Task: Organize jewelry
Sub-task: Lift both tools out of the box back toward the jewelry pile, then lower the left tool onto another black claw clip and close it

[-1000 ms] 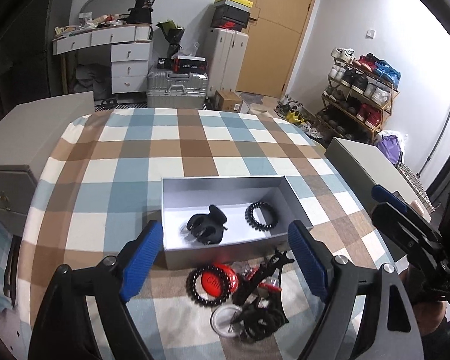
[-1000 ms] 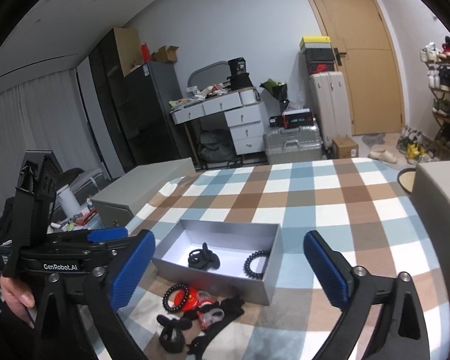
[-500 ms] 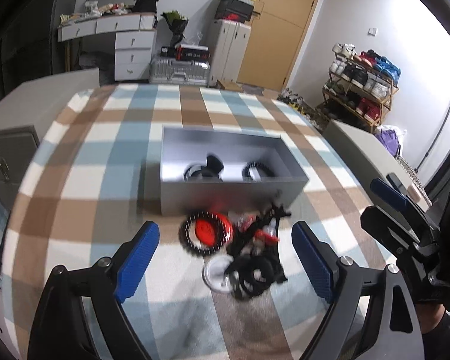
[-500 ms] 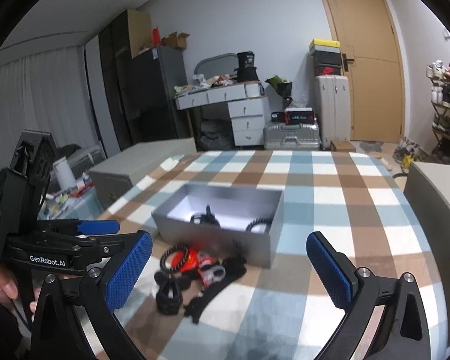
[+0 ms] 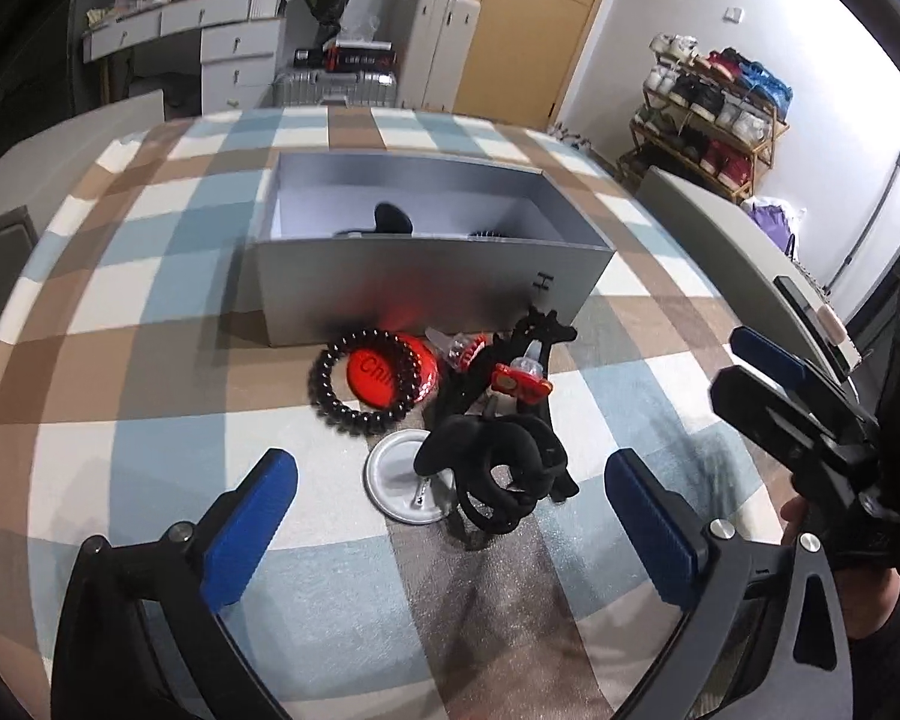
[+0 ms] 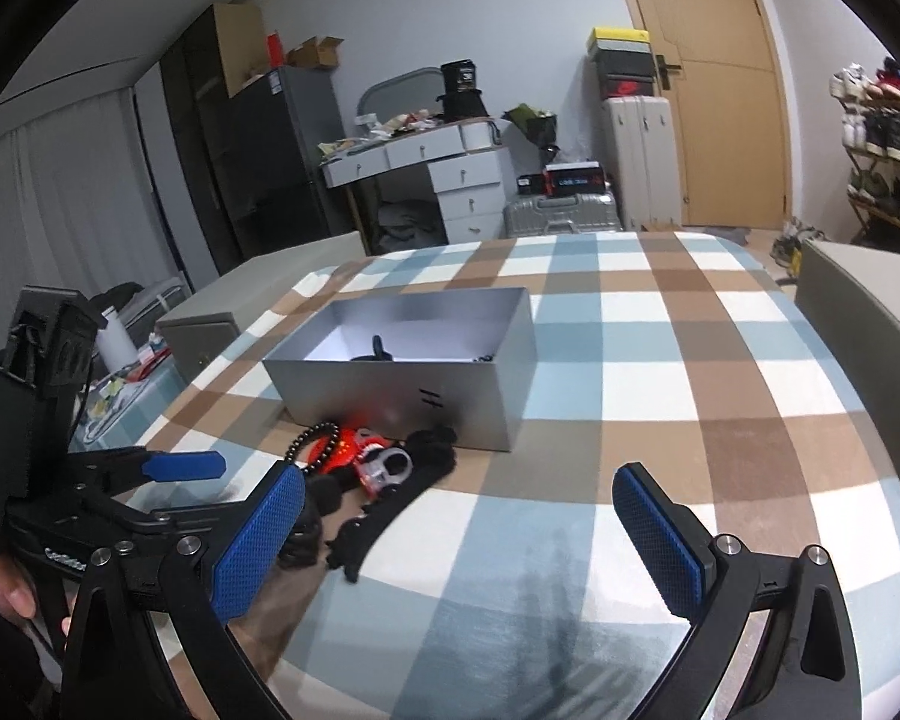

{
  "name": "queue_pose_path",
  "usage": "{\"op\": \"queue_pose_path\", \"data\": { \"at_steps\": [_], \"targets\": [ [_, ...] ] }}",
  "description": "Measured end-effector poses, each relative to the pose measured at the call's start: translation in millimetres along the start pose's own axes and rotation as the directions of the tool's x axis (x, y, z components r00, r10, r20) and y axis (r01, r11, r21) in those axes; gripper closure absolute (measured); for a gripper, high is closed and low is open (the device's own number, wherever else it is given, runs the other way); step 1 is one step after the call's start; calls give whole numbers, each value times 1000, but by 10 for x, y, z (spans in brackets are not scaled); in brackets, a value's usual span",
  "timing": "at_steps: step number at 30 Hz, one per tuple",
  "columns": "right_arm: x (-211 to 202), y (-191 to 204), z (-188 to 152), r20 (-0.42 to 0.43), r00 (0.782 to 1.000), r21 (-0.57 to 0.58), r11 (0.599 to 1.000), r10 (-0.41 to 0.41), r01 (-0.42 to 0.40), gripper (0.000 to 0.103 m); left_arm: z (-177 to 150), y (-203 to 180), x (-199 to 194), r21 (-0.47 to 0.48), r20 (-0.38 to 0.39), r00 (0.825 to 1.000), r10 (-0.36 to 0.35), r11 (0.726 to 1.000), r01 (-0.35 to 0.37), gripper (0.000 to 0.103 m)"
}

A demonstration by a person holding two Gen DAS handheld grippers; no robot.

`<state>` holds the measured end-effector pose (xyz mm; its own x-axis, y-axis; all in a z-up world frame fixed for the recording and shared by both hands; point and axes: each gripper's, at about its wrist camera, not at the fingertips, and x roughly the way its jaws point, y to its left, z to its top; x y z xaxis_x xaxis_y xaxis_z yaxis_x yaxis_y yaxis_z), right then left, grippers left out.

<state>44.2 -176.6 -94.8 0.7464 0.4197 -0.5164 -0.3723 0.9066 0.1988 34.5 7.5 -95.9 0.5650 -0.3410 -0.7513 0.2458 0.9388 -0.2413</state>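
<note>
On the blue, brown and white checked tablecloth (image 5: 150,408), a pile of accessories lies just in front of the open rectangular silver-grey box (image 5: 426,294). The pile holds a black beaded bracelet (image 5: 354,384) ringed around a round red badge (image 5: 390,375), a black claw hair clip (image 5: 486,468) resting partly on a flat round silver disc (image 5: 399,483), and a small red clip (image 5: 519,384) atop other black pieces. Inside the box, the top of 1 black clip (image 5: 393,219) and part of a beaded bracelet (image 5: 489,234) show above the near wall. The left gripper (image 5: 450,516) hangs just above the pile, its 2 blue-padded fingers spread wide on either side of the claw clip and touching nothing. The right gripper (image 6: 459,522) is likewise spread apart and empty, over the cloth right of the pile.
</note>
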Motion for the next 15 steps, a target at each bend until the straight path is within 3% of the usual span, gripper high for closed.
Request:
{"op": "queue_pose_path", "data": {
  "at_steps": [8, 15],
  "targets": [
    [17, -92, -50, -12, 1000, 26, 999, 19, -19, 0, 51, 2, 70, 6, -21, 1000, 13, 1000, -12, 3],
    [83, -194, -85, -40, 997, 86, 995, 62, -59, 0, 43, -105, 81, 56, -35, 999, -26, 998, 28, 3]
  ]
}}
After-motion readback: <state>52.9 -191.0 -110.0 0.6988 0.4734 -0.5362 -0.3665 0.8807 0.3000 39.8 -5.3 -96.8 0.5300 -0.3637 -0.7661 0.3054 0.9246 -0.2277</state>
